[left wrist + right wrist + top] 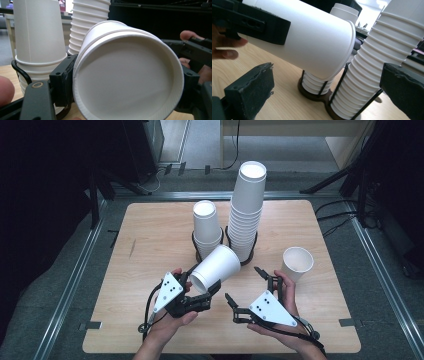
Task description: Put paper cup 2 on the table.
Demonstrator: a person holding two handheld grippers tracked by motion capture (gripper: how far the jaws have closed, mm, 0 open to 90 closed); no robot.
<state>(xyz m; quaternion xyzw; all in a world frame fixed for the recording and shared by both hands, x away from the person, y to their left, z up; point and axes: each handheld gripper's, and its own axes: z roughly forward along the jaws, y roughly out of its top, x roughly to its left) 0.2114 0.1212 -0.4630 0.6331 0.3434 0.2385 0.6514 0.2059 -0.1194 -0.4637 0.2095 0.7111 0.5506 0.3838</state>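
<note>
The left hand-held gripper (209, 290) clamped a tilted paper cup (216, 268) by its rim above the desk (150, 235), in front of two cup stacks (246, 210) in a black holder (197, 251). The right hand-held gripper (245, 287) stood open and empty, near a lone upright cup (297, 263).

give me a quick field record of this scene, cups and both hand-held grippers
held cup: paper cup tilted on its side, rim pinched by the left hand-held gripper
right hand-held gripper: open, holding nothing
short stack: upside-down cups in a black holder
tall stack: beside it, same holder
loose cup: upright on the table, right of the stacks
</note>
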